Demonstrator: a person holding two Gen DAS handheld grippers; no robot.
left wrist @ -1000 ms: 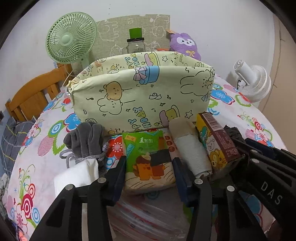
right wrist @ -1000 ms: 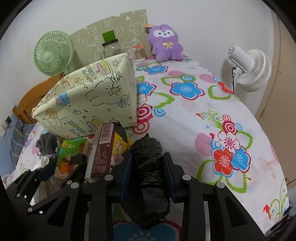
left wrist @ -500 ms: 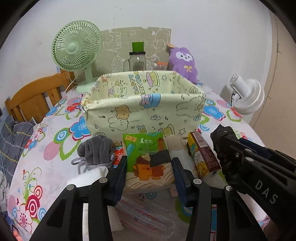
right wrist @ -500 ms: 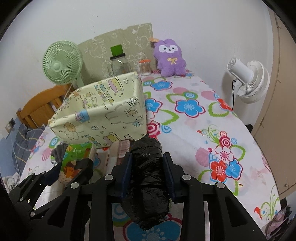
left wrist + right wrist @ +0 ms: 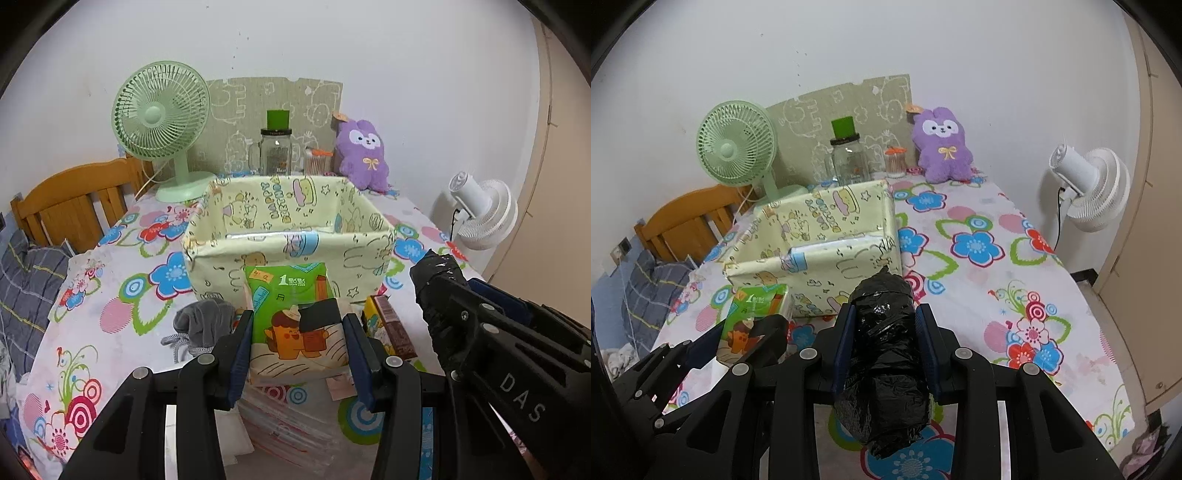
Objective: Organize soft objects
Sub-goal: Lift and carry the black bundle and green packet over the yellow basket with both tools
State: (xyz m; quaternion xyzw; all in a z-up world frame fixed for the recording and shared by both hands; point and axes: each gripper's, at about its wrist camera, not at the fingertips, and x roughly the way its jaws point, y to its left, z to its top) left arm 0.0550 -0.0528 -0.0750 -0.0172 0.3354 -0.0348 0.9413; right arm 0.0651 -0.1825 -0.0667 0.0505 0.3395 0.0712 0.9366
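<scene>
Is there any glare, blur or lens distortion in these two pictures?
Left wrist view: sharp, evenly lit, a glare strip on the fabric box rim; fisheye bends the wall and door edge, corners black. Right wrist view: also sharp, with small highlights on the black plastic bundle held in the right gripper; the same curved edges.

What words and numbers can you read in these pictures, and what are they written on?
"DAS": on the right gripper body, seen from the left wrist.
"1": on the green tissue pack held in the left gripper; the characters beside it are too blurred.
"HAPPY BIRTHDAY", roughly: inside the fabric box, blurred.
Carton print: unreadable.
</scene>
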